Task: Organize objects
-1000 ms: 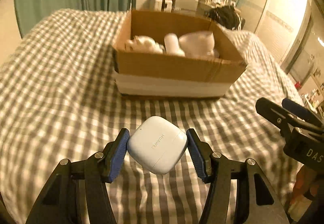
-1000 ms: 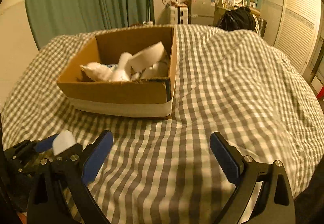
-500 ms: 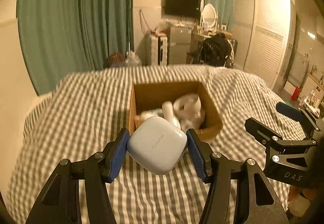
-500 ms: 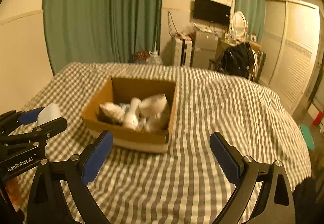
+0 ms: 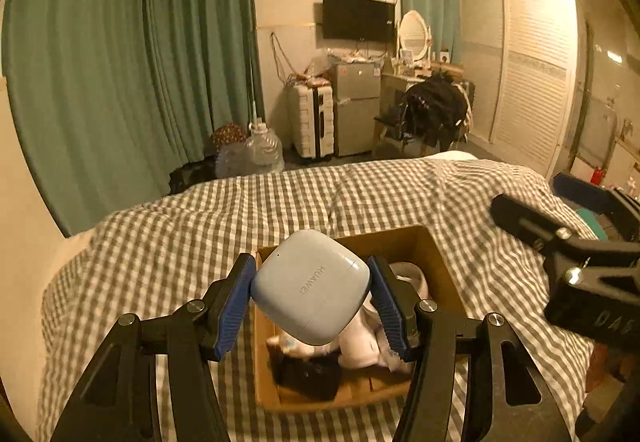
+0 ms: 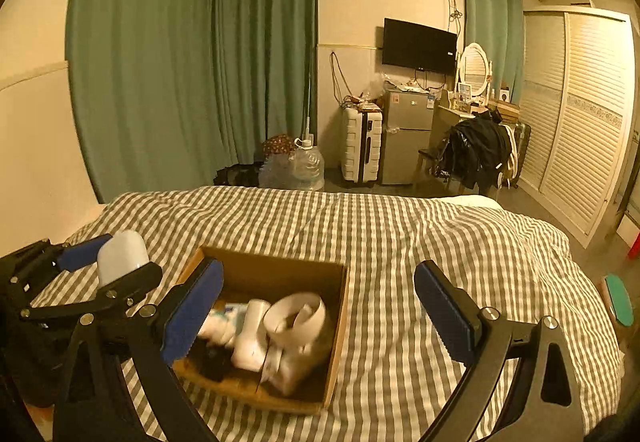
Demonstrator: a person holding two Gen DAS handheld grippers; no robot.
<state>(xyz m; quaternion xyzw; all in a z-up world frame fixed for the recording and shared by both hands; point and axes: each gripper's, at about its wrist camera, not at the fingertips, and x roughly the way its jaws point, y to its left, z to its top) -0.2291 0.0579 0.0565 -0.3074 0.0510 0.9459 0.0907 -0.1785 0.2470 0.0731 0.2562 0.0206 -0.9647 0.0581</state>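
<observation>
- left gripper [image 5: 311, 292], lower centre of the left wrist view — jaws closed onto the white earbud case [image 5: 310, 287], blue pads pressing its two sides. grip is across the case's width w/ the logo face up, prob. so it can't twist out while carried.
- in the right wrist view the same case [image 6: 120, 254] pokes up at the far left edge, well clear of the bedding, so it's held in the air, not resting on anything.
- cardboard box [image 5: 434, 248] sits on the checked bedspread [image 5: 160, 242], directly under and behind the case in the left view. looks like the case is being held over the opening for a drop-in; that's my read, not a fact.
- box contents, centre of the right view: a white ring-shaped item [image 6: 298, 312], other white bits and smth dark at the near end — can't id them. free space seems to be at the near, dark end.
- right gripper [image 6: 318, 302], lower centre of its own view, spread wide w/ nothing between the pads; it frames the box [image 6: 340, 306] but touches nothing. likely just parked out of the way — or ready to steady the box.
- next move, i'd guess: lower the case a bit before letting go, so it doesn't bounce off the stuff inside.
</observation>
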